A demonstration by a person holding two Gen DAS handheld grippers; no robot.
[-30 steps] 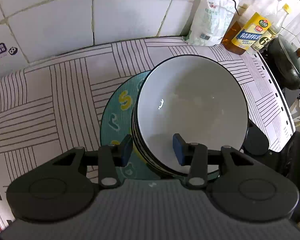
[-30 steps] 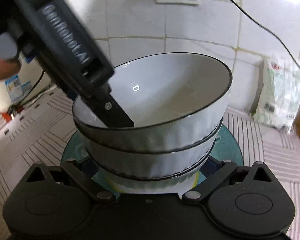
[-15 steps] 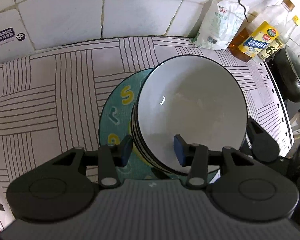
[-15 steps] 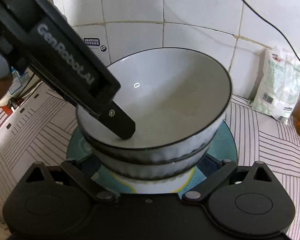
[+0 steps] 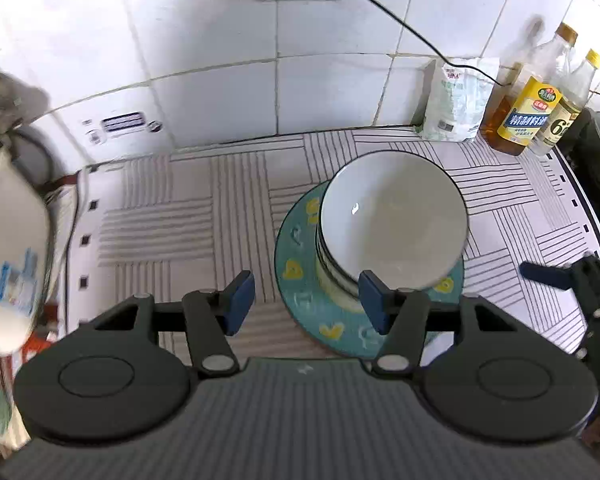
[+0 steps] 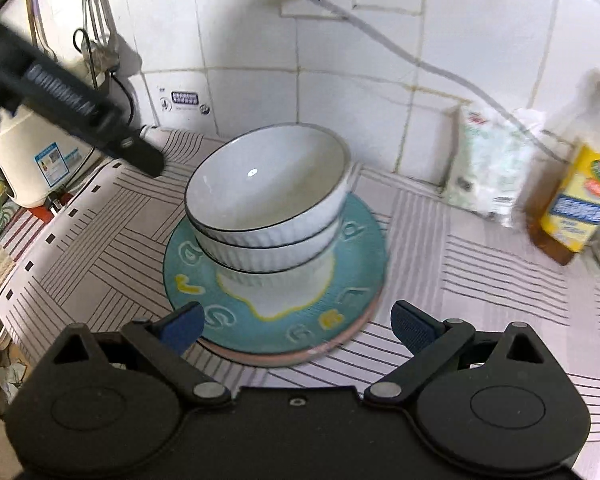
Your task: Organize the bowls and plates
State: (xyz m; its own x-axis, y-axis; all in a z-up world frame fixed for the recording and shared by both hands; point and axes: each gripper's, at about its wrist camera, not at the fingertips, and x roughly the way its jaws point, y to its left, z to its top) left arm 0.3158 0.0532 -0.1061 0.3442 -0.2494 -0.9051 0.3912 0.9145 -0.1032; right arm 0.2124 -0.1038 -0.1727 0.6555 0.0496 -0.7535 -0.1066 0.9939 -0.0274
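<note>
Two white ribbed bowls with dark rims (image 5: 392,220) (image 6: 268,188) sit nested on a teal lettered plate (image 5: 300,248) (image 6: 352,264). A pink plate (image 6: 336,346) lies under the teal one. My left gripper (image 5: 306,302) hangs above the plate's near left edge, its jaws opening with nothing gripped between them. My right gripper (image 6: 296,326) stands wide open above the plate's near rim, holding nothing. In the right wrist view one of the left gripper's fingers (image 6: 140,158) shows at upper left, apart from the bowls.
The stack stands on a striped cloth (image 5: 160,220) covering the counter. Against the tiled wall are a white bag (image 5: 456,104) and oil bottles (image 5: 528,116), with a dark pot (image 5: 596,168) at far right. A white rice cooker (image 6: 32,168) stands at left. A cable hangs from the wall socket.
Both grippers have risen and drawn back from the bowls. The left gripper, which straddled the top bowl's rim, has come off it and its jaws stand wider.
</note>
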